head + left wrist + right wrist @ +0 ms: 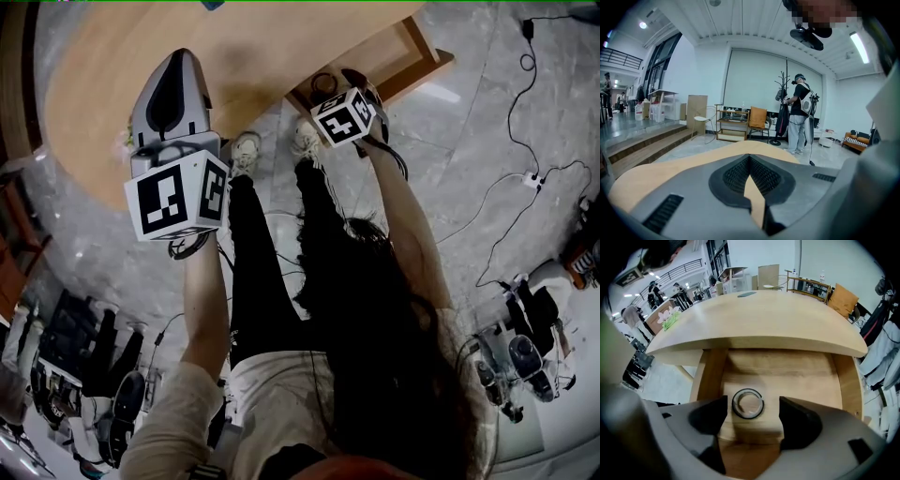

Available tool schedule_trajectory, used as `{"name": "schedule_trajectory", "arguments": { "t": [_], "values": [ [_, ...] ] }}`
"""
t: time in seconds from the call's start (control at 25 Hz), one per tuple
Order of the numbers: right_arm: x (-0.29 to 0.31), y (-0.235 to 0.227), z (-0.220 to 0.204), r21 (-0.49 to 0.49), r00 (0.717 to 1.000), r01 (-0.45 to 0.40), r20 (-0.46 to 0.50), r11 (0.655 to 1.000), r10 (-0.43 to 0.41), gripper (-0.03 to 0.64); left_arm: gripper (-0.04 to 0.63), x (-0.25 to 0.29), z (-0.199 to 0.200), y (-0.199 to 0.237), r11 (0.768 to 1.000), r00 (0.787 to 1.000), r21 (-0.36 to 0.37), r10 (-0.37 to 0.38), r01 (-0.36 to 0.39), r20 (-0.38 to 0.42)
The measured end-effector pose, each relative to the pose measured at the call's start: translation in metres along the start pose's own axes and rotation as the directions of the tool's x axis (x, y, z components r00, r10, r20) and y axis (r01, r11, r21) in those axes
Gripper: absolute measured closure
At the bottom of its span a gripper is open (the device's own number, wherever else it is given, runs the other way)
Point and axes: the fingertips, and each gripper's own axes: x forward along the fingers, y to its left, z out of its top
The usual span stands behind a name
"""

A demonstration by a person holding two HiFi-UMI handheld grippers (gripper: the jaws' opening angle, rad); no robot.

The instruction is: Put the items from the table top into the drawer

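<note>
Right gripper (753, 401) hangs nose-down over the open drawer (806, 376), claw spread wide. The small dark ring (747, 416) lies on the drawer floor between the jaws, untouched, so I'd call it delivered. Left gripper (750, 164) (claw pressed together, empty) idles over the table top (656, 176) — probably parked out of the way.

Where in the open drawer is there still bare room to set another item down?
The drawer is bare behind the ring, up to the table top's edge, and to its right. Crowded only at front middle: the ring lies between the right gripper's open jaws.
</note>
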Motion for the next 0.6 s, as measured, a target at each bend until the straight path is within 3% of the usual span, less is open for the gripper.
{"name": "schedule_trajectory", "arguments": {
  "t": [0.2,0.36,0.4,0.44,0.48,0.52,0.6],
  "values": [
    [-0.05,-0.001,0.03,0.072,0.991,-0.006,0.133,0.997,-0.003,0.282,0.589,-0.004,0.019,0.001,1.0,1.0,-0.016,0.004,-0.003,0.022],
    [-0.135,-0.01,0.079,0.25,0.938,-0.027,0.34,0.968,-0.062,0.287,0.589,-0.015,0.046,0.001,1.0,0.999,-0.029,0.0,0.002,0.049],
    [-0.159,-0.013,0.091,0.297,0.919,-0.029,0.384,0.955,-0.092,0.321,0.589,-0.019,0.054,0.0,0.999,0.998,-0.036,-0.001,0.003,0.055],
    [-0.183,-0.017,0.103,0.338,0.897,-0.022,0.423,0.941,-0.132,0.401,0.589,-0.022,0.061,0.0,0.999,0.998,-0.04,-0.002,0.005,0.061],
    [-0.205,-0.02,0.115,0.371,0.872,-0.008,0.457,0.928,-0.175,0.532,0.589,-0.025,0.069,0.0,0.999,0.998,-0.044,-0.003,0.006,0.069],
    [-0.226,-0.023,0.129,0.391,0.847,0.003,0.489,0.92,-0.211,0.608,0.589,-0.028,0.076,0.002,0.999,0.997,-0.046,-0.003,0.006,0.076],
    [-0.261,-0.021,0.158,0.393,0.798,0.012,0.55,0.919,-0.246,0.612,0.589,-0.034,0.09,0.006,0.999,0.996,-0.05,0.0,0.004,0.088]
  ]
}}
